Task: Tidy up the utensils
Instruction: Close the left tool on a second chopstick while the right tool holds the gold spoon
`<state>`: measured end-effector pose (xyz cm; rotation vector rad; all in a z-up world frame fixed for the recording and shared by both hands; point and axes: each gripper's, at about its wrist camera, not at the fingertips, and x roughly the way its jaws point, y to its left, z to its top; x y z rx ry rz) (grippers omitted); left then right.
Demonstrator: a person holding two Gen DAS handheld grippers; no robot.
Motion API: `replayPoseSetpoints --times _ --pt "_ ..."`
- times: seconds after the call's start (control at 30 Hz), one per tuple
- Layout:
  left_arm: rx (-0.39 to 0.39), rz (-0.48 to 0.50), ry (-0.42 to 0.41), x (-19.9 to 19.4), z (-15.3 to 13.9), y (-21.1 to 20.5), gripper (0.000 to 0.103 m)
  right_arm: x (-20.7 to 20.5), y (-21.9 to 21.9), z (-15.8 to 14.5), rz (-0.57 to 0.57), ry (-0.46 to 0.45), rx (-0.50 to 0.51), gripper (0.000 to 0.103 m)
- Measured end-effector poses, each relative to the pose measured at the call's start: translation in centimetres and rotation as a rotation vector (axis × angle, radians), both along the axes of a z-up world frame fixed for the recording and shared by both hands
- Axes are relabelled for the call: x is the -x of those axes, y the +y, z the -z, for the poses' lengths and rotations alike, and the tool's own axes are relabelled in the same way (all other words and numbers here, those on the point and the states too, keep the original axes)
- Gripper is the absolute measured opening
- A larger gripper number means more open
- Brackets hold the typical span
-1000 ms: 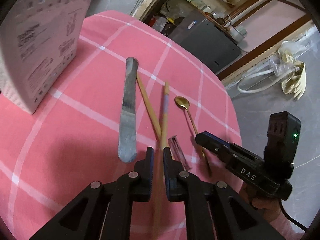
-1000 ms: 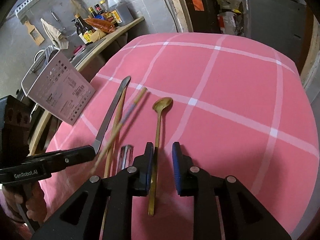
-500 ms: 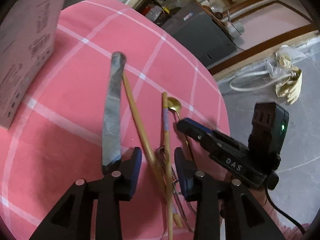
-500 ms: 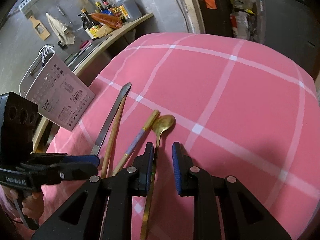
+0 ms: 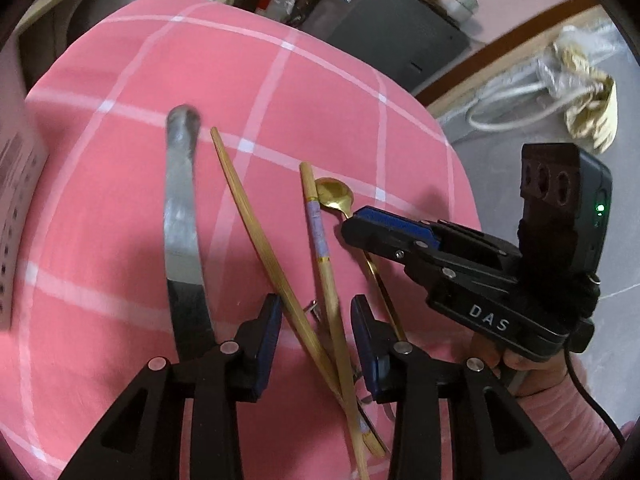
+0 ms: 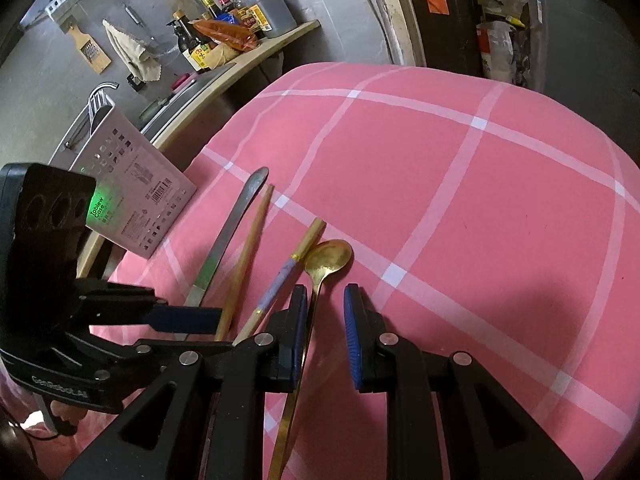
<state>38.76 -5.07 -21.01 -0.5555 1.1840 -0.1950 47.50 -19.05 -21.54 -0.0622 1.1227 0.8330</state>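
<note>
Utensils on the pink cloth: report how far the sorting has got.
Done: nothing visibly sorted. The knife, both chopsticks and the gold spoon all lie on the tablecloth, outside the white holder.
In hand: nothing gripped. The open left gripper straddles the chopsticks; the open right gripper straddles the spoon handle.
Left: moving every utensil.

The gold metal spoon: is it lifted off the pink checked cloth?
No, the gold metal spoon lies flat on the pink checked cloth.
</note>
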Motion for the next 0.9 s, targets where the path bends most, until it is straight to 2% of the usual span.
replayPoseSetpoints --times 0.27,0.37,0.5,0.73,0.9 --pt "-0.113 0.082 0.027 -1.7 -0.6 -1.8 0.032 -0.3 -0.1 0.2 -0.012 0.022 0.001 0.014" --pt "-0.122 0.080 0.036 -2.3 -0.7 -1.7 0.025 -0.5 0.1 0.3 -0.030 0.033 0.004 0.013" --pt "-0.068 0.070 0.046 -2.7 -0.4 -0.9 0.019 -0.8 0.3 0.5 -0.055 0.064 0.003 0.012" --pt "0.077 0.050 0.082 -3.1 0.6 1.4 0.016 -2.3 0.4 1.4 -0.049 0.200 -0.026 0.009" --pt "0.130 0.030 0.080 -2.7 1.0 2.3 0.014 -1.1 1.0 1.8 -0.019 0.208 -0.030 0.004"
